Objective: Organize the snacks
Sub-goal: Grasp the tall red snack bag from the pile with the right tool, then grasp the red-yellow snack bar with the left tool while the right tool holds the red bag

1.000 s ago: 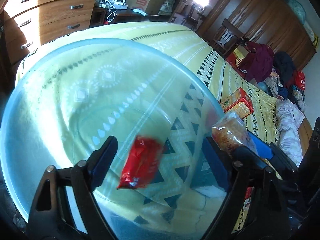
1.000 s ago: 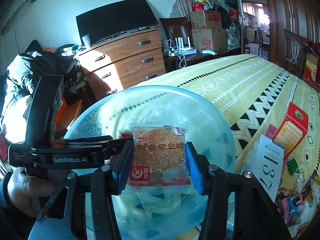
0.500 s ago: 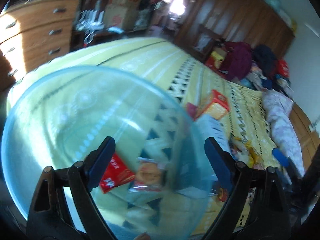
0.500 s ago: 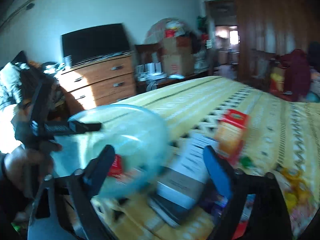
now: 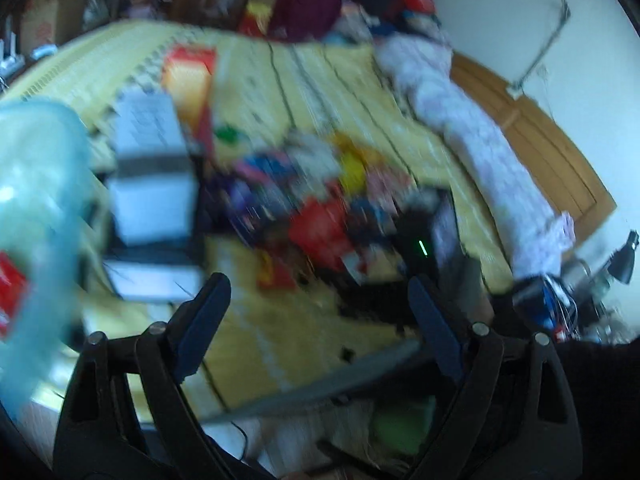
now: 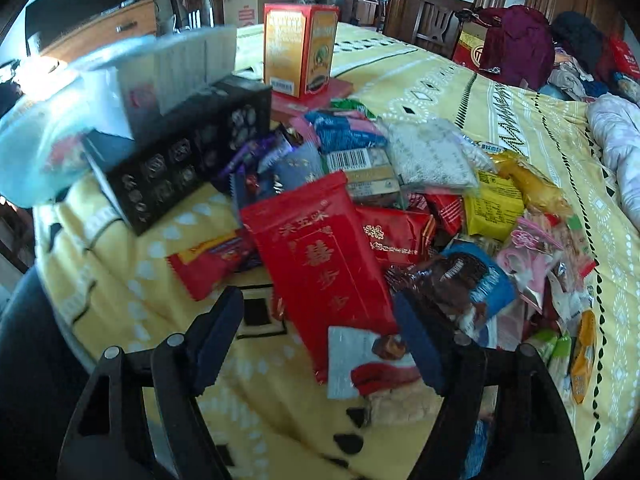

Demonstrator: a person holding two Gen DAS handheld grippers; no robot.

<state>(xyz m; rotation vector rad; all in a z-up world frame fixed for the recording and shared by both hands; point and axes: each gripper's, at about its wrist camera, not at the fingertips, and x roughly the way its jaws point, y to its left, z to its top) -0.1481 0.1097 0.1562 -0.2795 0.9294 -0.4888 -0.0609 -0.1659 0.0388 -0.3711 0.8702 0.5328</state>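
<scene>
A heap of wrapped snacks (image 6: 420,208) lies on the yellow patterned bedspread (image 6: 500,92). My right gripper (image 6: 318,320) hangs low over the heap's near edge, its jaws closing. The lower end of a large red packet (image 6: 320,264) lies between its fingers, and neither pad presses on it. The clear blue bowl (image 6: 40,148) is at the left, blurred. The left wrist view is smeared by motion. In it my left gripper (image 5: 316,312) is open and holds nothing, over bare bedspread in front of the snack heap (image 5: 320,208). The bowl (image 5: 36,200) sits at the left edge with a red packet (image 5: 10,296) inside.
A black box (image 6: 180,152) and a white box (image 6: 180,68) stand left of the heap, with a tall orange box (image 6: 300,48) behind. Clothes and a pale quilt (image 6: 616,140) lie at the right. Drawers, cartons and chairs line the far side.
The right gripper opened and left its biscuit packet in the bowl, then swung right and down to the snack heap. The left gripper swung right, and the bowl slid to its view's left edge.
</scene>
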